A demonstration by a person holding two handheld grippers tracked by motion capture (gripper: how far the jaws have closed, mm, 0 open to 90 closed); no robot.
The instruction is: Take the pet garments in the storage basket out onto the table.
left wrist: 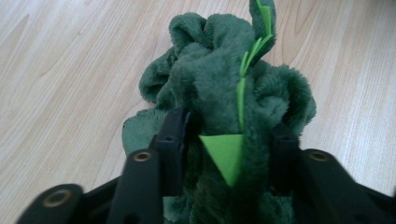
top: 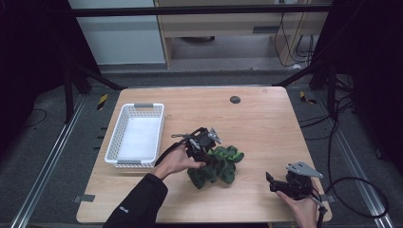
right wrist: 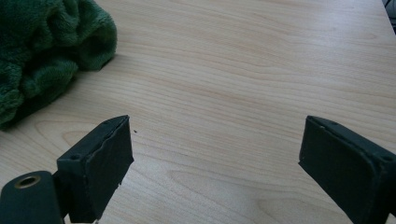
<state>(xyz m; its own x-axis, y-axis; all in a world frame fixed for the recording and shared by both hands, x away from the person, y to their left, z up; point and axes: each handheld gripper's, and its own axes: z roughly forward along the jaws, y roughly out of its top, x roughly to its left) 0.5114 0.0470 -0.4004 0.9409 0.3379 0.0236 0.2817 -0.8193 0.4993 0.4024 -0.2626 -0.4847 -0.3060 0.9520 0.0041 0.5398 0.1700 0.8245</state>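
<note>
The green plush toy (top: 217,166) lies crumpled on the wooden table (top: 256,123), near its front middle, just right of the white basket (top: 138,134). The left hand-held gripper (top: 205,159) sits down on the toy's left part; in the left gripper view a fold of plush (left wrist: 219,102) with light green felt spikes stands between its parted jaws, which flank it. The right hand-held gripper (top: 272,183) rests well apart at the front right, jaws wide open over bare wood.
</note>
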